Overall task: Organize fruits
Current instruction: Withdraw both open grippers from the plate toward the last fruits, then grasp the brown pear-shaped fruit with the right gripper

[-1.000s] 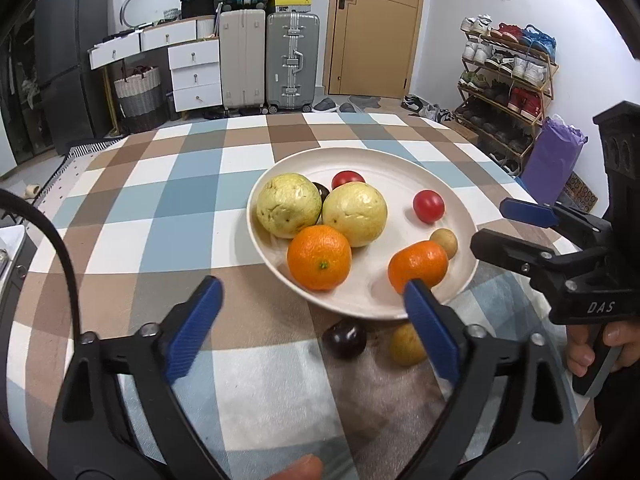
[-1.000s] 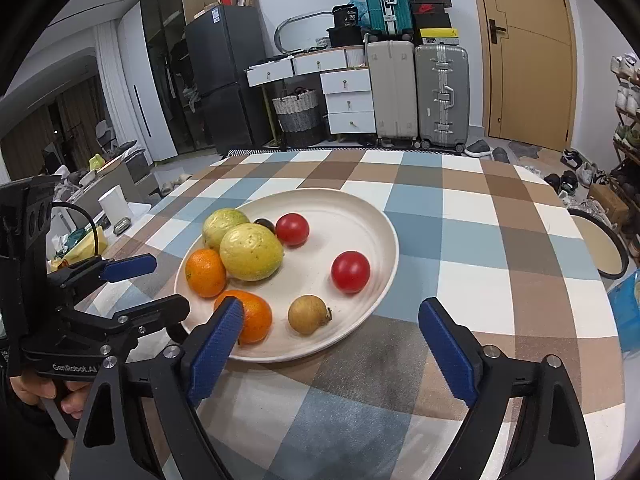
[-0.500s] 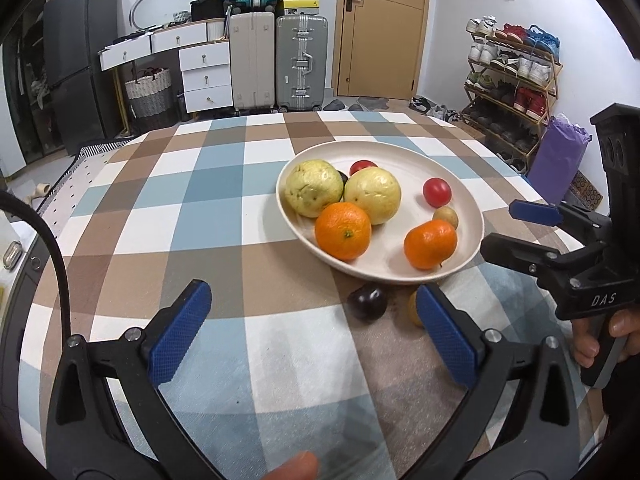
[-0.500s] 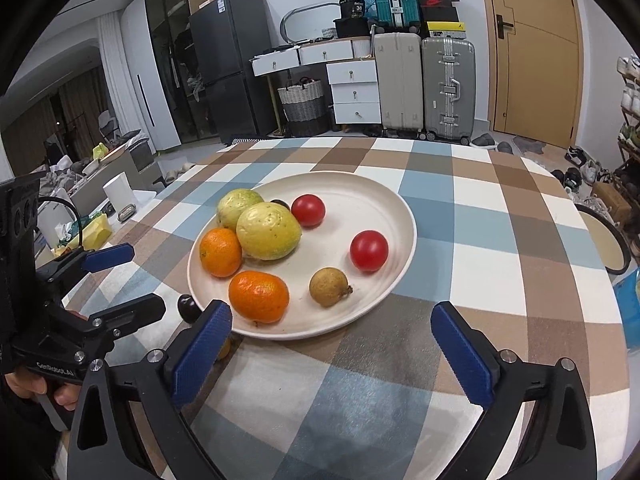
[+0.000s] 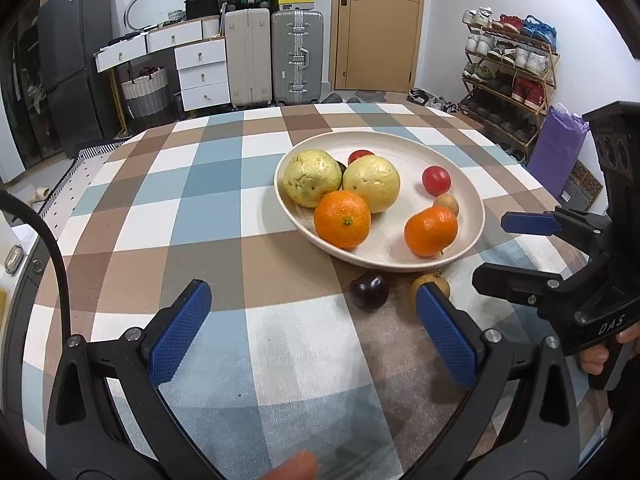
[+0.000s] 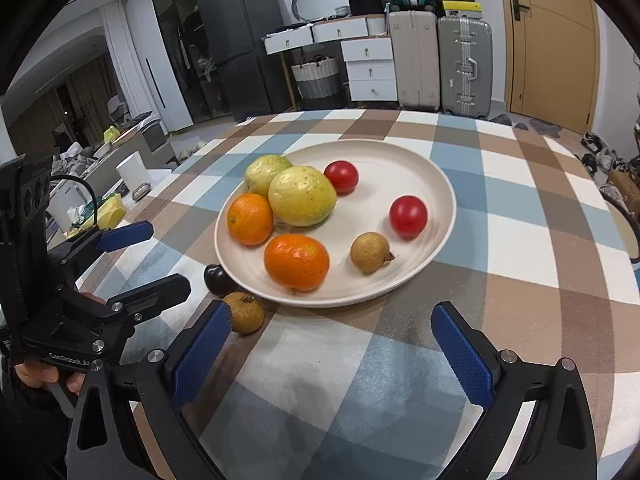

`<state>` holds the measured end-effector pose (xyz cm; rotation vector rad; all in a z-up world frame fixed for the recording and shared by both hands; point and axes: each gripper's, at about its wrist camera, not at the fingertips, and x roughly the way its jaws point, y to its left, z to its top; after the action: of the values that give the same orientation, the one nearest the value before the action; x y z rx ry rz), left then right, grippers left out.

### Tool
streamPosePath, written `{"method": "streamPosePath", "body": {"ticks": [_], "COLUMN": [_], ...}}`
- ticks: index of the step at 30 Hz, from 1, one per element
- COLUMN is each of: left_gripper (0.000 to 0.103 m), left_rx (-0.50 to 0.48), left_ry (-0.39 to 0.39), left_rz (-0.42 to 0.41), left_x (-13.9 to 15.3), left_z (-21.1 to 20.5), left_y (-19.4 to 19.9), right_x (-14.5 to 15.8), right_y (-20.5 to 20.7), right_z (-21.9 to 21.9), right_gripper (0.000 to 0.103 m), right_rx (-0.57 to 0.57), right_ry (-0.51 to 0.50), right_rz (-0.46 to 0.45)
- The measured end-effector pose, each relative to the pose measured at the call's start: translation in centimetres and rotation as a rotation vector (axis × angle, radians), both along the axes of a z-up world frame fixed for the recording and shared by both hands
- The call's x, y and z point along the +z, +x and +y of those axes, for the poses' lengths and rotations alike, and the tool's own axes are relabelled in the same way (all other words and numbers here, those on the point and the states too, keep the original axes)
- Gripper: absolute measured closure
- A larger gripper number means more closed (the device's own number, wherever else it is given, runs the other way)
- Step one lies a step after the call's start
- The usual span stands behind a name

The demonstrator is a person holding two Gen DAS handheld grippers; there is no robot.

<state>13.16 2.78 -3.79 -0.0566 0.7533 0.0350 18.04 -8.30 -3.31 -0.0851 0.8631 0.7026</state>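
Observation:
A cream plate on the checked tablecloth holds two yellow-green guavas, two oranges, two red tomatoes and a brown longan. A dark plum and a second longan lie on the cloth just off the plate's near rim. My left gripper is open and empty, short of the plum. My right gripper is open and empty, near the loose longan.
The round table's edge curves close on both sides. Suitcases, white drawers and a door stand behind. A shoe rack is at the right. A side surface with a white cup lies left of the table.
Both grippers have drawn back from the plate, which now looks farther away. The plum and loose longan have come into clearer view. The jaws stayed open.

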Motion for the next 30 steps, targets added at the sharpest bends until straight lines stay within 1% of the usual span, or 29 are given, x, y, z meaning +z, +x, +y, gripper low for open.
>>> {"method": "streamPosePath", "body": {"ticks": [5, 7, 9, 13, 14, 15, 22, 24, 29, 30], "left_gripper": [0.001, 0.001, 0.001, 0.001, 0.001, 0.001, 0.001, 0.001, 0.001, 0.001], "left_rx": [0.021, 0.027, 0.035, 0.048, 0.05, 0.051, 0.057, 0.059, 0.059, 0.061], "left_ry": [-0.017, -0.021, -0.024, -0.036, -0.038, -0.039, -0.054, -0.063, -0.064, -0.066], "left_rz": [0.031, 0.035, 0.04, 0.048, 0.05, 0.051, 0.051, 0.054, 0.05, 0.047], "left_x": [-0.4, -0.5, -0.6, -0.7, -0.8, -0.8, -0.8, -0.8, -0.8, -0.8], "left_z": [0.6, 0.8, 0.9, 1.3, 1.4, 1.4, 1.7, 1.9, 1.9, 1.9], "left_y": [-0.6, -0.9, -1.1, -1.2, -1.2, -1.2, -1.3, -1.2, -1.3, -1.3], "right_x": [-0.2, -0.3, -0.5, -0.9, -0.9, -1.0, -1.3, -1.3, -1.3, -1.3], "right_y": [-0.4, -0.6, -0.8, -1.2, -1.2, -1.3, -1.7, -1.6, -1.6, -1.5], "right_z": [0.7, 1.1, 1.6, 2.4, 2.6, 2.8, 4.0, 4.2, 4.4, 4.5], "right_gripper": [0.002, 0.005, 0.011, 0.017, 0.021, 0.023, 0.03, 0.034, 0.036, 0.039], "right_rx": [0.046, 0.064, 0.085, 0.122, 0.13, 0.139, 0.183, 0.189, 0.189, 0.187], "right_ry": [-0.006, -0.014, -0.026, -0.037, -0.04, -0.044, -0.053, -0.053, -0.055, -0.059], "right_rz": [0.023, 0.03, 0.035, 0.047, 0.048, 0.049, 0.052, 0.052, 0.051, 0.048]}}
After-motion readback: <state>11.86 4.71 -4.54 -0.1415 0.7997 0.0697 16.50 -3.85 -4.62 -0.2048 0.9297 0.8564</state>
